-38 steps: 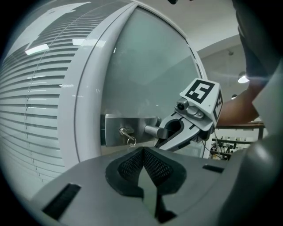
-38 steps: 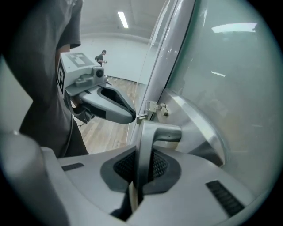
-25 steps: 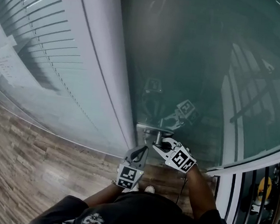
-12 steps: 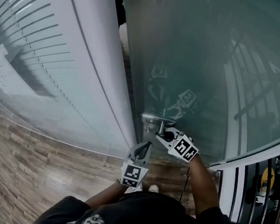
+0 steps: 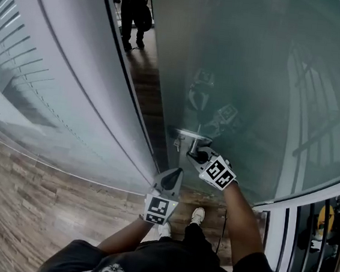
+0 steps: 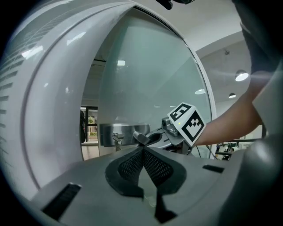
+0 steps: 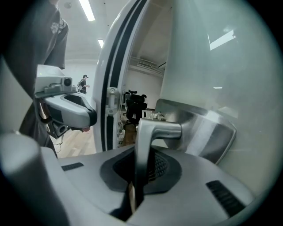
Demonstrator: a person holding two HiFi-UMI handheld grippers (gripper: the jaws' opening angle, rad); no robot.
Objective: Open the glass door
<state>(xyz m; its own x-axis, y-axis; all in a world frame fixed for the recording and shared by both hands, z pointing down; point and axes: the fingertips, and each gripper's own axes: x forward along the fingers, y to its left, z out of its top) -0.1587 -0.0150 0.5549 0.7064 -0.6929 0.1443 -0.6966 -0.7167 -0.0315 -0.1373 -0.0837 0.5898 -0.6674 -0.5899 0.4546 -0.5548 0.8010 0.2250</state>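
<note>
The head view alone shows the whole layout: the glass door (image 5: 248, 80) stands ajar from the white frame (image 5: 84, 87), and through the gap a strip of floor runs to a person (image 5: 133, 5) standing well beyond. It also shows both bare forearms reaching up from the bottom edge over the wooden floor (image 5: 31, 196). The right forearm is stretched forward, with the right gripper (image 5: 193, 155) at the door's handle (image 5: 188, 133). The left forearm is bent and holds the left gripper (image 5: 176, 173) lower, just beside the door's edge, pointing at the gap. What that view cannot settle, the gripper views do. In the right gripper view the fingers (image 7: 162, 167) pinch the downturned end of the lever, which springs from a brushed metal plate (image 7: 210, 128) on the glass. In the left gripper view the dark meshed fingers (image 6: 131, 167) are pressed together with nothing between them. Beyond them sits the same plate, with a small key cylinder (image 6: 116, 138) on it and the right gripper's marker cube (image 6: 188, 123) just beside.
</note>
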